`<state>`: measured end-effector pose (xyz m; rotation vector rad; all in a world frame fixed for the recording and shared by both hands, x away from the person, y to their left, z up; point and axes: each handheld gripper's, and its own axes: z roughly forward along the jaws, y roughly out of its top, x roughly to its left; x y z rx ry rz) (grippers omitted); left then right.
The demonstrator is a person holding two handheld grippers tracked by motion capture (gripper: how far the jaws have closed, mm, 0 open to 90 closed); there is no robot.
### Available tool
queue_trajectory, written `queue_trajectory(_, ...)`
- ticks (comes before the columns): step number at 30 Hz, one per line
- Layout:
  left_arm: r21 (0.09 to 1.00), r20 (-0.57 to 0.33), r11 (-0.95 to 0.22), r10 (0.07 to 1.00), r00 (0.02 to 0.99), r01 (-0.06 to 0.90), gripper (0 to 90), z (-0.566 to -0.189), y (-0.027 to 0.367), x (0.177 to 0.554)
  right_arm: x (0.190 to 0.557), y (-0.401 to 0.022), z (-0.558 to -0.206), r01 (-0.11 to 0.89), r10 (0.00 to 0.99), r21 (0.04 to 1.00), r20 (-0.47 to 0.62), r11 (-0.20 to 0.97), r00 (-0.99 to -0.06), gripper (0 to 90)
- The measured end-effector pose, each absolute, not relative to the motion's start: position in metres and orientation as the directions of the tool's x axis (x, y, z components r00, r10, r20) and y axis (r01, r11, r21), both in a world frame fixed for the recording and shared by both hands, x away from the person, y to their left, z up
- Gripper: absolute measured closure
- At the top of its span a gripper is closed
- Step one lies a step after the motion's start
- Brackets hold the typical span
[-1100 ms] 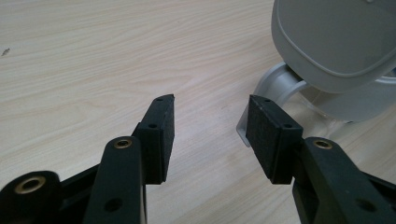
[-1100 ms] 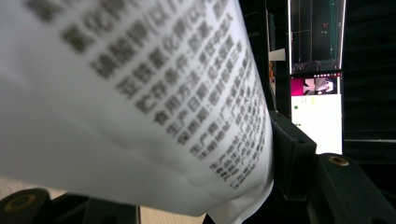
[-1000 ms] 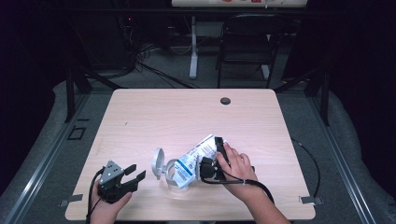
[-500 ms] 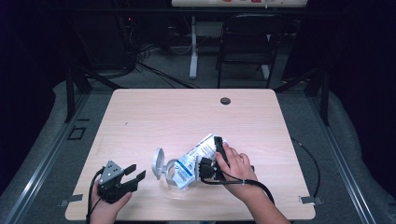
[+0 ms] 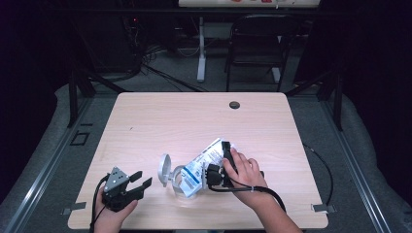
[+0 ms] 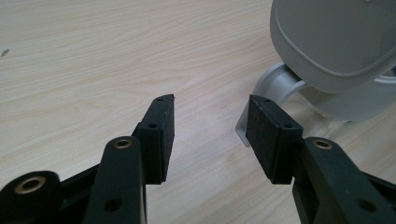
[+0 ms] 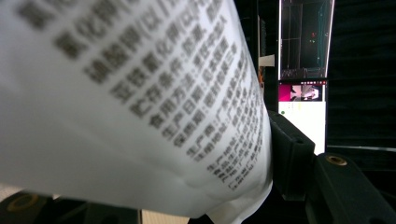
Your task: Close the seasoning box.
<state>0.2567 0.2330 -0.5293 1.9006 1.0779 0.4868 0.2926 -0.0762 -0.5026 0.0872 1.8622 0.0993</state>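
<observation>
The high view looked forward and down on the tabletop (image 5: pixel 145 121) from above its near edge. Both gripper views sat close: the left faced the container (image 6: pixel 336 46) (image 5: pixel 182 177) on it, the right a printed bag (image 7: pixel 130 93) (image 5: pixel 209 158).

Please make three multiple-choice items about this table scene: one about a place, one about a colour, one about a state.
1. Where does the white printed bag lie on the table?
A. near the front edge
B. beside the round hole at the back
C. at the left rim

2. What colour is the open lid of the container?
A. red
B. light grey
C. black

3. How is the left gripper?
A. shut on the lid
C. open with nothing between its jaws
B. shut on the bag

Key: 1 A, the bag lies close to the person's hands. 2 B, the left gripper view shows it grey. 3 C, bare wood shows between the jaws.
</observation>
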Motion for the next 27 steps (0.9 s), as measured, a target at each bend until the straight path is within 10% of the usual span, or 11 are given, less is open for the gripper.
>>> queue_trajectory(27, 0.84, -0.082, -0.235, 0.836, 0.543, 0.489, 52.8, -0.5295, 0.235, 0.2577, 0.2928, -0.0751, -0.5004, 0.007, 0.094, 0.096, -0.953, 0.995, -0.289, 47.1)
